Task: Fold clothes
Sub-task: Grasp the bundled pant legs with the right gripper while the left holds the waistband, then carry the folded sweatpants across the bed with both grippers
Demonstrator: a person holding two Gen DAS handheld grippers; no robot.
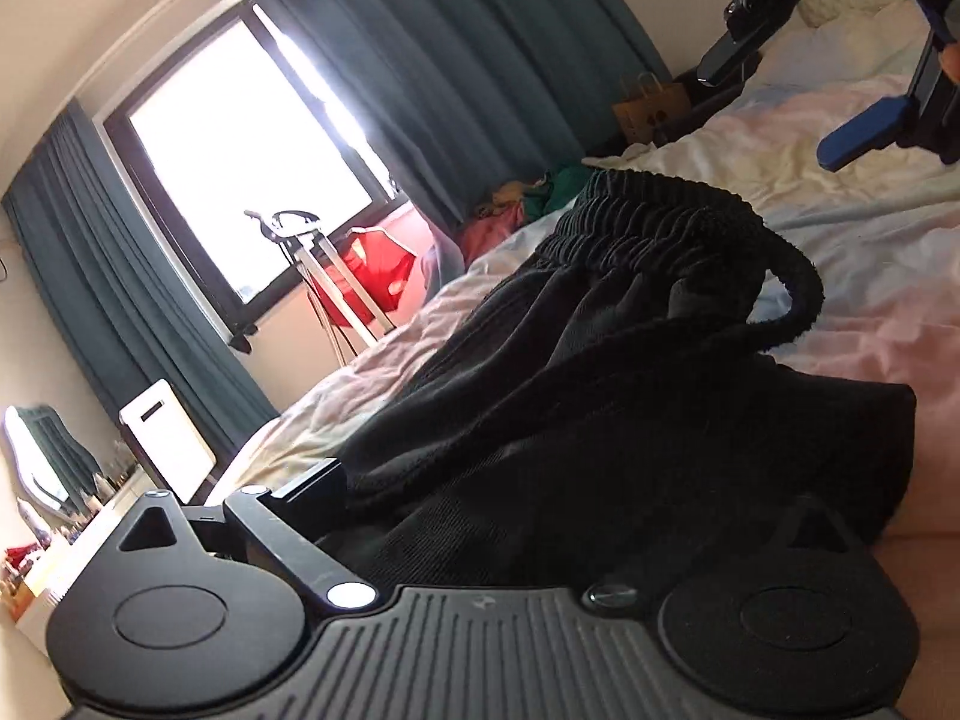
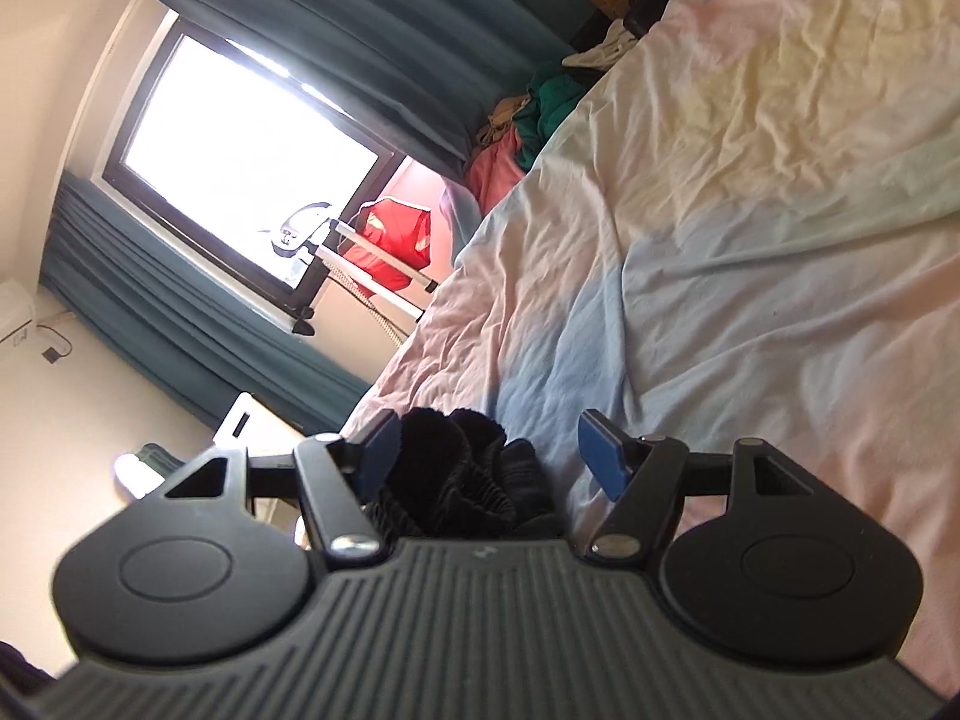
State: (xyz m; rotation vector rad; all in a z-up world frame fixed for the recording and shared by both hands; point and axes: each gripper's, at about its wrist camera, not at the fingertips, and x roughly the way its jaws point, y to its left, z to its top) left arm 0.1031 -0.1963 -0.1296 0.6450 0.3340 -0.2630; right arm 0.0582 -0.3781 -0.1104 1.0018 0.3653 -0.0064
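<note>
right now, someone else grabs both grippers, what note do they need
Left gripper: low on the bed, its fingers buried in the black garment; cannot tell whether it is shut on the cloth.
Right gripper: open, blue pads wide apart, the garment's black elastic waistband bunched between them but not clamped.
Garment: crumpled in a heap on the pastel bed sheet, waistband end raised.
Done: no neat fold shows.
Left: probably close on the waistband, spread the garment flat, then fold.
</note>
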